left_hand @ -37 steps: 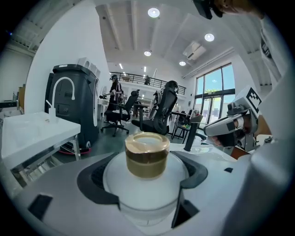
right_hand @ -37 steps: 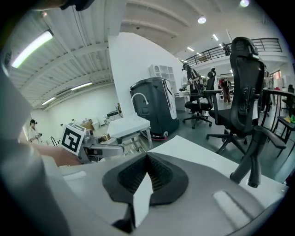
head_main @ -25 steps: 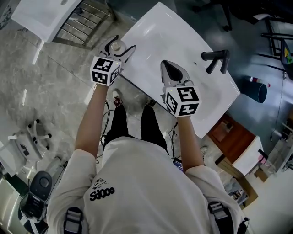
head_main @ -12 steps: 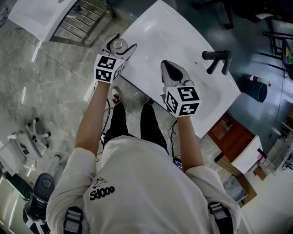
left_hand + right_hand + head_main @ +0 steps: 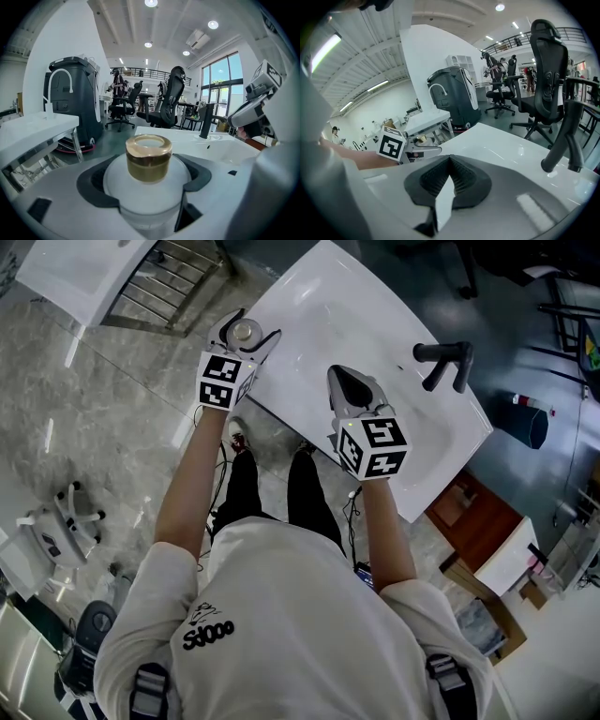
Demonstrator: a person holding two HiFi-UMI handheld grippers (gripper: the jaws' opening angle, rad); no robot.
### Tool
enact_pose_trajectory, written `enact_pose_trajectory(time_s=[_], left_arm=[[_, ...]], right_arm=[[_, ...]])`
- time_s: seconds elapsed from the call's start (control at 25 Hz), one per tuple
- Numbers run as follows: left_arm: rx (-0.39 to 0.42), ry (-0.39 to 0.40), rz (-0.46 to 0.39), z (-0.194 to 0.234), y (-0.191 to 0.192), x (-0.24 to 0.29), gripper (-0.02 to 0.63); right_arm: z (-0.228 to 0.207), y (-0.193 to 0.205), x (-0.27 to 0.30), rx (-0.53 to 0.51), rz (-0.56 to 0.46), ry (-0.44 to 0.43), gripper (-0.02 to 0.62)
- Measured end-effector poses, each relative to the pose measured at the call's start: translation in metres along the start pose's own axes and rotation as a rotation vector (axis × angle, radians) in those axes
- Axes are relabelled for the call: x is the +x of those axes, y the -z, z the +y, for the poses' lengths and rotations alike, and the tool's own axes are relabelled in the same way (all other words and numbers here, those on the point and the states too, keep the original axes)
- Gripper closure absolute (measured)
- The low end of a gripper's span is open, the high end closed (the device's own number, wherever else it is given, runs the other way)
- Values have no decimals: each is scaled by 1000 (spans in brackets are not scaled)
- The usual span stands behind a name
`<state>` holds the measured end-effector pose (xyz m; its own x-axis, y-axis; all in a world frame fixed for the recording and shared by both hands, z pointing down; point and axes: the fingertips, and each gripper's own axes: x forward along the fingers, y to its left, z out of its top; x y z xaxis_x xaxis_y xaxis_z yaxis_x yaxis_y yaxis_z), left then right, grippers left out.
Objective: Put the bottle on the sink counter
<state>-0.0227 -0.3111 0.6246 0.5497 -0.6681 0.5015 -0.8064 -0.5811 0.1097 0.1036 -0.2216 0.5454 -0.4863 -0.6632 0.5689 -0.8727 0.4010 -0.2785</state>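
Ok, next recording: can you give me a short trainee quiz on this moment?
1. True or false: the right tongs are shut with nothing between them.
2. What do the left tongs hold?
A. a white bottle with a gold cap
B. a sponge
C. nothing
3. Fill in: the faucet standing on the sink counter is ____ in colour.

Key: 1 true; 2 A; 3 black.
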Motion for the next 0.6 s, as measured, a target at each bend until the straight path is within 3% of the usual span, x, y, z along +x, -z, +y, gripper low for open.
enact_pose_trajectory(time_s=[0.6], left_arm=[[9, -37, 30, -1, 8, 0, 258]], right_arm=[[7, 6, -14, -3, 0, 10, 584]])
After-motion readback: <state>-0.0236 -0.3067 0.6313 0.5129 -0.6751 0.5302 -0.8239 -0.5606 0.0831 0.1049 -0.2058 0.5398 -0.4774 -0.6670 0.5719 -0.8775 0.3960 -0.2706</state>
